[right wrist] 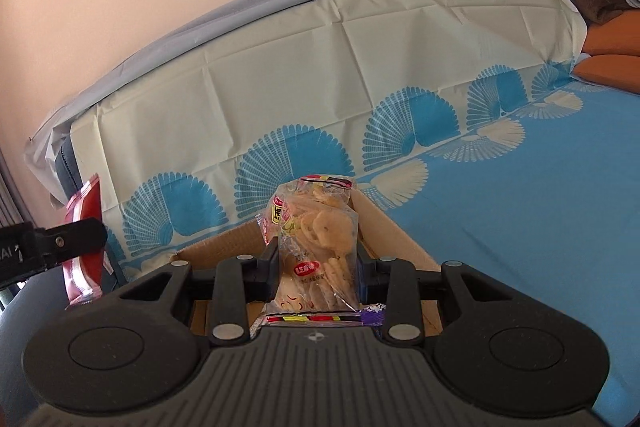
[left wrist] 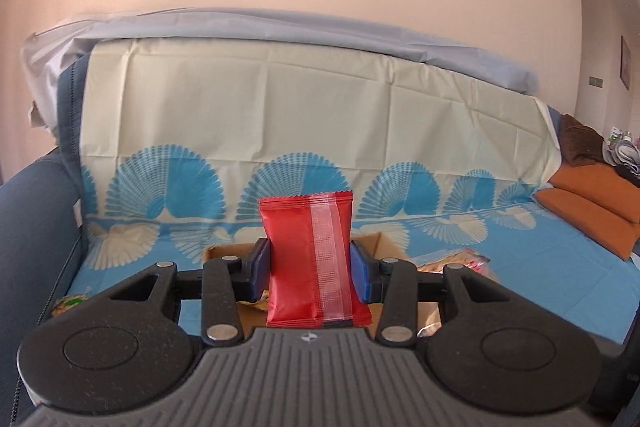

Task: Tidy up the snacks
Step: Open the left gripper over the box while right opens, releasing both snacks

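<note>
Both light, crinkly: left gripper (left wrist: 311,267) fingers pinch red packet (left wrist: 310,259) mid-frame, right gripper (right wrist: 316,263) pinches fragile clear cracker bag (right wrist: 314,247) mid-body, w/ box (right wrist: 396,223) behind.

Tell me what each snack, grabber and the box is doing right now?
Red packet: upright, pinched in the left gripper.
Clear cracker bag: upright, pinched in the right gripper.
Cardboard box: open, flaps up, on the blue cloth.
</note>
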